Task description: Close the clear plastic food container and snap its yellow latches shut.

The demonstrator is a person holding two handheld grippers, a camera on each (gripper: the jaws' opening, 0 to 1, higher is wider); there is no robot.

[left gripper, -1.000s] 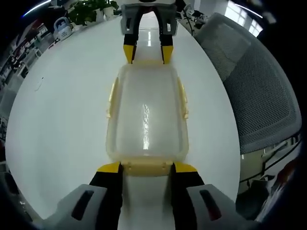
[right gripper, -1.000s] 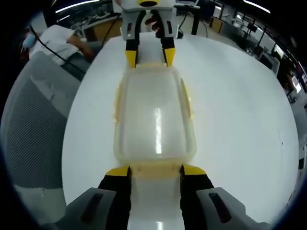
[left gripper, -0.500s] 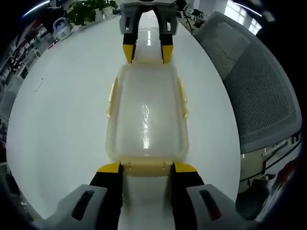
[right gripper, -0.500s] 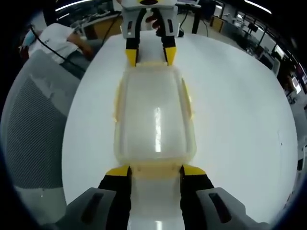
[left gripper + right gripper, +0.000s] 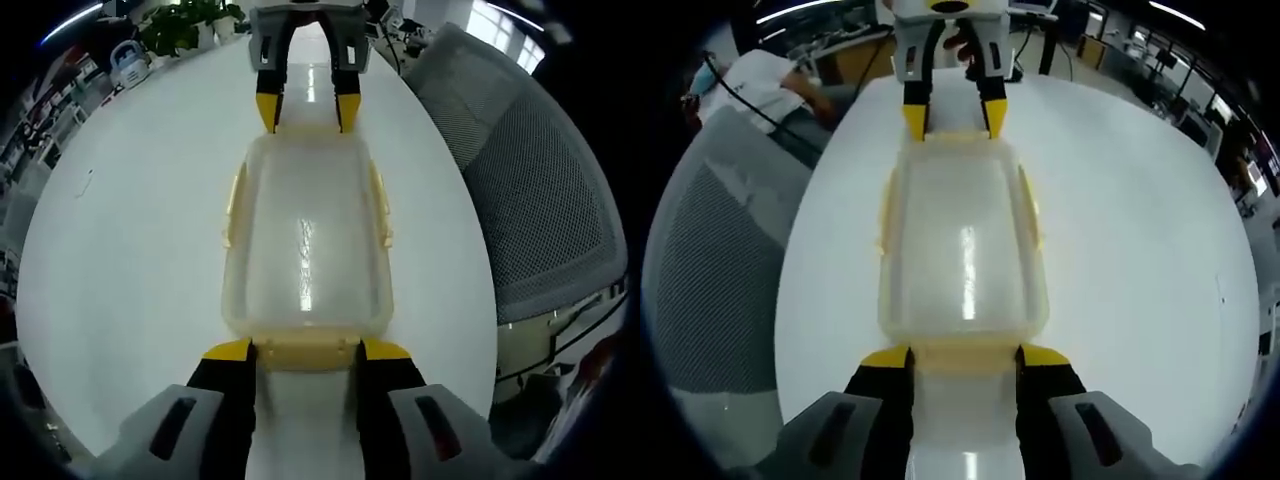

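Left gripper view: our left gripper (image 5: 301, 349), jaws spread, brackets the near end latch of the container (image 5: 306, 245) on the white table (image 5: 130, 250); nothing has shifted.
Right gripper view: our right gripper (image 5: 965, 355), jaws apart, at the opposite latch (image 5: 965, 353); lid sits on, latches seemingly not pressed yet.

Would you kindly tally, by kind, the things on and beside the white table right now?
Clear container: 1
Yellow latches seen on it (near end, long sides): 3
Tools (left, right): 2
Mesh chair: 1
White table: 1
Total: 8
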